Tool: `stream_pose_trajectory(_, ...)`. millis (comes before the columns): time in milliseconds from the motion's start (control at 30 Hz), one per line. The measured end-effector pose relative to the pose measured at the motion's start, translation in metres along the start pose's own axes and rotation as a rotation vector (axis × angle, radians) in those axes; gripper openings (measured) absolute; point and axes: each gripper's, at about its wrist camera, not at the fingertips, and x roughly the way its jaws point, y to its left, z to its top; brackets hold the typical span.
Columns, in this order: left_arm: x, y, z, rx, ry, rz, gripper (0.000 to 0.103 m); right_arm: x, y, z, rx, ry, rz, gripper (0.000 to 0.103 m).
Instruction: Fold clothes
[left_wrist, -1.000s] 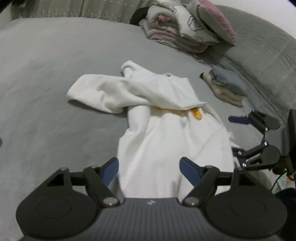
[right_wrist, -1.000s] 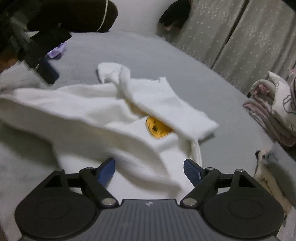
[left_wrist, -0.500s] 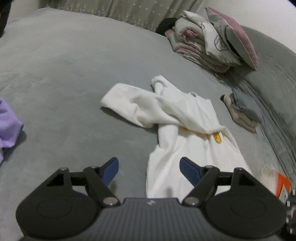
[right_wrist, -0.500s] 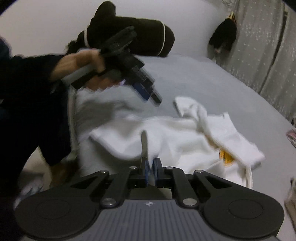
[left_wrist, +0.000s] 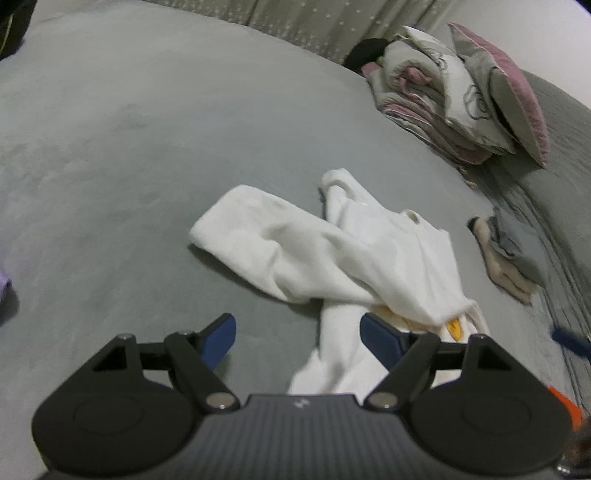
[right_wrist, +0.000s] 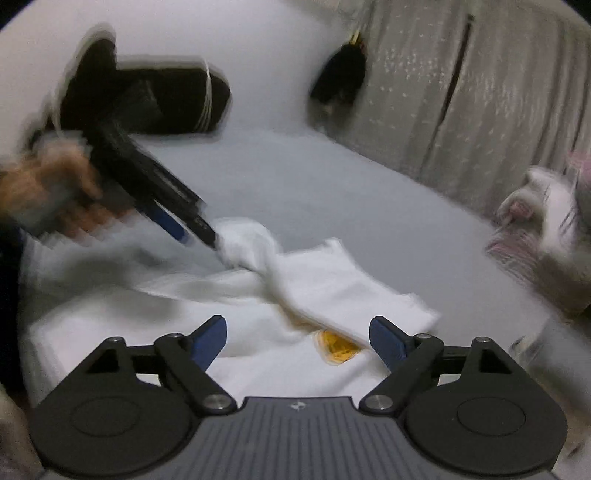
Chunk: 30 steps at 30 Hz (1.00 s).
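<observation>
White shirt (left_wrist: 373, 254) is lying crumpled just ahead of both grippers. Left gripper (left_wrist: 297, 332) is hovering open and empty; right gripper (right_wrist: 297, 334) is opening, gripping nothing.

Bedroom setting: wide grey bed, curtained side, plain pale wall.

I see a smooth grey bedsheet (left_wrist: 155, 155) covering the whole work surface. A pale grey curtain with small light speckles (right_wrist: 491, 110) hangs along one side of the bed. A plain white wall (right_wrist: 258, 66) stands behind the far end. A stack of folded patterned bedding with a pink-edged pillow (left_wrist: 461, 99) sits near a quilted grey cover (left_wrist: 561, 155). Lighting is dim and even; the right wrist view is blurred.
</observation>
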Motion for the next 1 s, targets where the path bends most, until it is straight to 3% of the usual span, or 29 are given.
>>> stream_pose_trajectory(100, 0.008, 0.006, 0.003, -0.003, 0.001, 0.020, 0.077, 0.050, 0.019, 0.017, -0.098, 0.038, 0.018, 0.057)
stream_pose_trajectory(167, 0.012, 0.013, 0.005, -0.010, 0.012, 0.021, 0.078, 0.078, 0.026, 0.022, -0.121, 0.057, 0.020, 0.049)
stream_pose_trajectory(233, 0.015, 0.019, 0.006, -0.011, 0.024, 0.022, 0.078, 0.101, 0.034, 0.020, -0.168, 0.099, -0.035, 0.014)
stream_pose_trajectory(267, 0.018, 0.020, 0.007, -0.008, 0.029, 0.023, 0.078, 0.105, 0.034, 0.018, -0.189, 0.117, -0.058, 0.004)
stream_pose_trajectory(367, 0.024, 0.022, 0.009, 0.002, 0.038, 0.028, 0.077, 0.088, 0.008, 0.018, -0.114, 0.061, -0.129, 0.004)
stream_pose_trajectory(467, 0.028, 0.019, 0.011, 0.014, 0.039, 0.012, 0.078, 0.074, -0.070, 0.018, 0.120, -0.015, -0.379, 0.003)
stream_pose_trajectory(667, 0.034, 0.000, 0.006, 0.069, 0.042, 0.004, 0.078, 0.028, -0.224, -0.074, 0.551, 0.128, -0.747, 0.004)
stream_pose_trajectory(767, 0.037, -0.007, 0.004, 0.086, 0.039, 0.001, 0.076, 0.014, -0.260, -0.122, 0.684, 0.221, -0.819, 0.004)
stream_pose_trajectory(867, 0.038, -0.013, -0.001, 0.103, 0.040, 0.003, 0.076, 0.014, -0.271, -0.134, 0.654, 0.270, -0.818, 0.007)
stream_pose_trajectory(933, 0.039, -0.016, -0.003, 0.106, 0.042, 0.007, 0.076, 0.019, -0.271, -0.129, 0.589, 0.281, -0.815, 0.016)
stream_pose_trajectory(1000, 0.040, -0.018, -0.003, 0.106, 0.039, 0.009, 0.076, 0.021, -0.271, -0.123, 0.537, 0.276, -0.813, 0.038)
